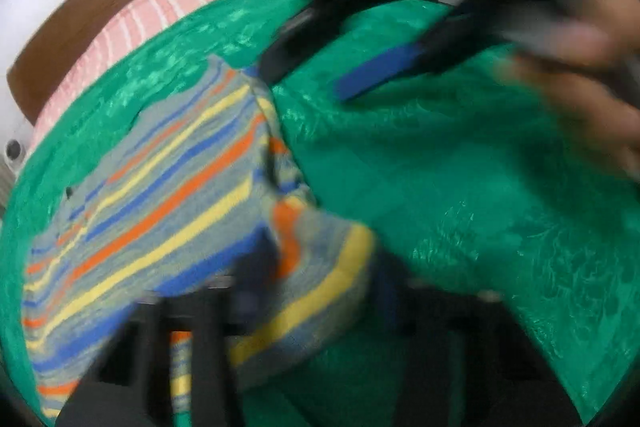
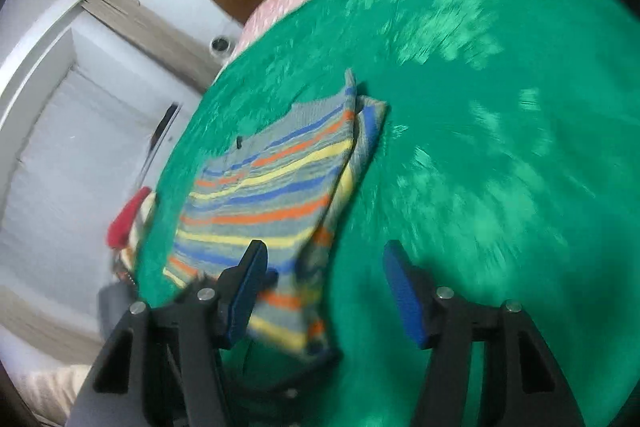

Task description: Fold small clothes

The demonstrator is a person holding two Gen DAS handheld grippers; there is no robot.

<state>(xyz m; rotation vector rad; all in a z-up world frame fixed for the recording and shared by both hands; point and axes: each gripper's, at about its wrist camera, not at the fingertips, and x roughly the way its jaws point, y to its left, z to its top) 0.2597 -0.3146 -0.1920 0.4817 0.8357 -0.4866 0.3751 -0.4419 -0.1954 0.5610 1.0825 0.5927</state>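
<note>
A small striped garment (image 1: 168, 195), grey with blue, orange and yellow bands, lies partly folded on a green cloth (image 1: 460, 187). My left gripper (image 1: 316, 279) is close over its near edge; blur hides the jaws, and a fold of the garment bunches between the fingers. My right gripper (image 1: 320, 79) hovers beyond the garment's far corner, held by a hand. In the right wrist view the garment (image 2: 272, 195) lies ahead to the left, and my right gripper (image 2: 324, 291) is open and empty above its near edge.
The green cloth (image 2: 480, 147) covers a bed with a pink striped sheet (image 1: 160, 11) and a brown headboard (image 1: 100, 7). A white wall and cabinet (image 2: 80, 147) stand left of the bed. A red item (image 2: 126, 215) lies at the cloth's left edge.
</note>
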